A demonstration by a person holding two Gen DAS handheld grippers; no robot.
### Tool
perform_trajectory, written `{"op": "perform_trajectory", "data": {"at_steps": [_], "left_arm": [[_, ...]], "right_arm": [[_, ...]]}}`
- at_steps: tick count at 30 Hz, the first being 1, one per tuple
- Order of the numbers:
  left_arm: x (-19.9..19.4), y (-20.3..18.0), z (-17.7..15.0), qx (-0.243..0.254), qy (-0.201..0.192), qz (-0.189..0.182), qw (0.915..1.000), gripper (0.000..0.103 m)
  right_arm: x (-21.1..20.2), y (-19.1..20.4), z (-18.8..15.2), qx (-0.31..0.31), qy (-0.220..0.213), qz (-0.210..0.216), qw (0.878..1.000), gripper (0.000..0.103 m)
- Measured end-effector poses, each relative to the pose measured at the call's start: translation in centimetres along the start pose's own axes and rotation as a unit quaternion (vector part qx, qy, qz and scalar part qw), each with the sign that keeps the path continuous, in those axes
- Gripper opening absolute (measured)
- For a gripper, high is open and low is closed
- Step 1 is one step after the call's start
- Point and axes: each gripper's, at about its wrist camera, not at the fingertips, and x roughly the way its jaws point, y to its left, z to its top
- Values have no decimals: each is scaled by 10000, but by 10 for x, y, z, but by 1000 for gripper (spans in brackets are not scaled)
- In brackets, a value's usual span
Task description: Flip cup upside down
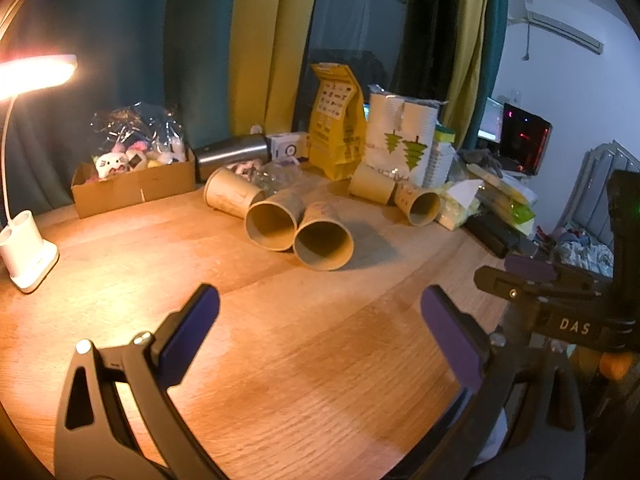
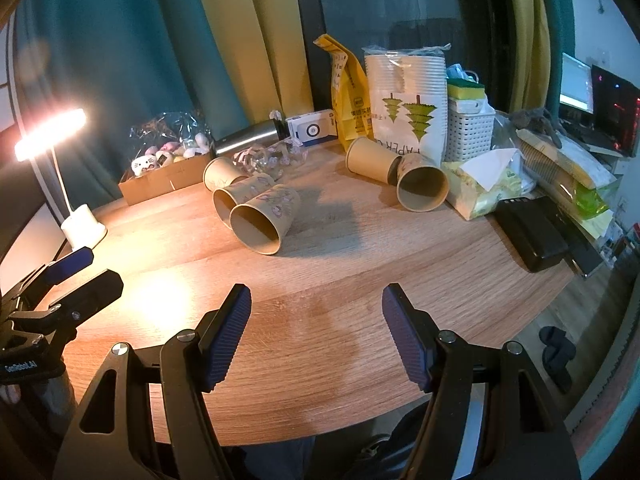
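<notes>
Several brown paper cups lie on their sides on the wooden table [image 1: 280, 360]. The nearest cup [image 1: 324, 240] has its mouth towards me, touching a second cup [image 1: 272, 222]; a third [image 1: 230, 196] lies behind them. Two more cups [image 1: 418, 202] lie at the back right. In the right wrist view the nearest cup [image 2: 262, 220] sits left of centre, and another cup [image 2: 422, 186] lies at the right. My left gripper [image 1: 320, 324] is open and empty above the table, well short of the cups. My right gripper [image 2: 316, 320] is open and empty too.
A lit desk lamp [image 1: 28, 240] stands at the left. A cardboard box of plush toys [image 1: 132, 176], a steel flask [image 1: 232, 154], a yellow bag [image 1: 338, 132] and a pack of paper cups [image 1: 400, 136] line the back. A tissue pack [image 2: 484, 188] and a black case [image 2: 536, 236] lie at the right edge.
</notes>
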Motion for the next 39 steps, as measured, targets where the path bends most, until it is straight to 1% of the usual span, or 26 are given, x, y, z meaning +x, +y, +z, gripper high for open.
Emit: {"op": "perform_trajectory", "data": {"at_steps": [21,39], "left_arm": [[-1,-4,3,76,-62,-14,10000,101],[-2,-9,4,91,-35,-38,9999,101]], "right_arm": [[-2,-1,2,10,-13,9,10000,71],[-2,-1,1,14,-10,11,10000,71]]}}
